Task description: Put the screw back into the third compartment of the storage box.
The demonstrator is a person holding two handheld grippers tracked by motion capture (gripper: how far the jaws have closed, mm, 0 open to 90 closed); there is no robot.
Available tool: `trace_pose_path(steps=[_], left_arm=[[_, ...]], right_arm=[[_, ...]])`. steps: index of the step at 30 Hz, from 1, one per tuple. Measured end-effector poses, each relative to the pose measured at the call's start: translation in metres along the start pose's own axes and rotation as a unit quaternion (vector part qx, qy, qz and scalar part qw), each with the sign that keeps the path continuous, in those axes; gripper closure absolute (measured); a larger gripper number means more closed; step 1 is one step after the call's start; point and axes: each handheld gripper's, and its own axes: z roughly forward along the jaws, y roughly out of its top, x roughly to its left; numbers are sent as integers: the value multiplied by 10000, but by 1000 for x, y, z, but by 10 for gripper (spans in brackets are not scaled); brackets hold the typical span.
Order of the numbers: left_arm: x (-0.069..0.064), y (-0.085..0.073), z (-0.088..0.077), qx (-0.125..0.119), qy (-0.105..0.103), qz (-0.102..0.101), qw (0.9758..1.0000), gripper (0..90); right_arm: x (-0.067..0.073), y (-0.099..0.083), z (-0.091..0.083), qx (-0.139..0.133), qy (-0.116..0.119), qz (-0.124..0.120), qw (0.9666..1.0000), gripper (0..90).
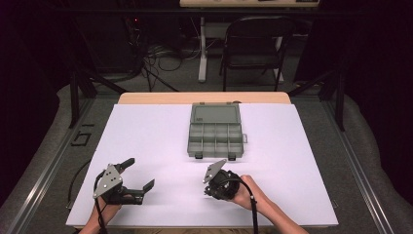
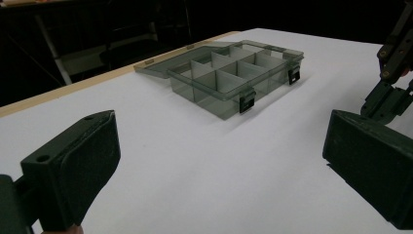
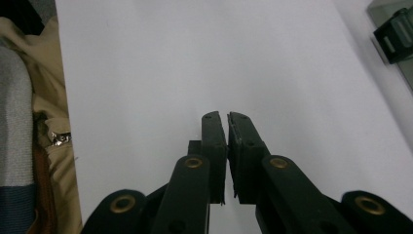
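Observation:
A smoky grey compartment box lies open at the middle back of the white table cover, its lid flipped flat behind it and the cells bare. In the left gripper view the box sits ahead with two black latches on its near wall. My left gripper rests at the front left, its jaws wide open with nothing between them. At the front centre, just short of the box, a hand holds my right gripper. Its jaws are shut over the bare cover, empty.
A wooden table edge shows behind the cover. Beyond stand a black folding chair and floor cables. Metal rails run along both sides. The person's clothing appears at the left of the right gripper view.

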Motion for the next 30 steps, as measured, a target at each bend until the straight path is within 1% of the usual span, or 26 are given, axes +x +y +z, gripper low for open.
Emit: trace_pose_path(steps=[1, 2, 6, 10, 13, 16, 17, 19, 20, 21, 22, 23, 24, 30], left_arm=[[0, 0, 0, 1, 1, -1, 10000, 2], [0, 0, 0, 2, 0, 1, 10000, 2], [0, 0, 0, 0, 1, -2, 10000, 2], [0, 0, 0, -2, 2, -1, 10000, 2], [0, 0, 0, -2, 0, 1, 10000, 2], [0, 0, 0, -1, 4, -12, 10000, 2], [0, 0, 0, -1, 2, -4, 10000, 2], [0, 0, 0, 3, -2, 1, 10000, 2], [0, 0, 0, 7, -6, 5, 10000, 2], [0, 0, 0, 10, -7, 7, 10000, 2], [0, 0, 0, -6, 12, 26, 10000, 2], [0, 0, 1, -5, 4, 5, 10000, 2], [0, 0, 1, -3, 4, 1, 10000, 2], [0, 0, 1, -5, 8, 0, 10000, 2]], right_arm=[[-1, 0, -1, 28, -7, 36, 10000, 863], [-2, -1, -2, -15, -56, 56, 10000, 863], [-7, -2, -6, -25, -123, 74, 9999, 863], [-12, -3, -11, -58, -219, 197, 9996, 863], [-17, -5, -15, -99, -286, 236, 9993, 863], [-21, -6, -19, -111, -362, 360, 9986, 863], [-23, -6, -20, -128, -384, 350, 9986, 863], [-25, -6, -22, -132, -426, 438, 9980, 863], [-27, -6, -23, -152, -455, 433, 9979, 863], [-28, -6, -25, -153, -474, 517, 9974, 863], [-30, -6, -25, -169, -496, 486, 9974, 863], [-32, -6, -27, -179, -529, 493, 9972, 863], [-33, -6, -28, -191, -547, 547, 9968, 863], [-42, -6, -36, -233, -682, 641, 9953, 863]])
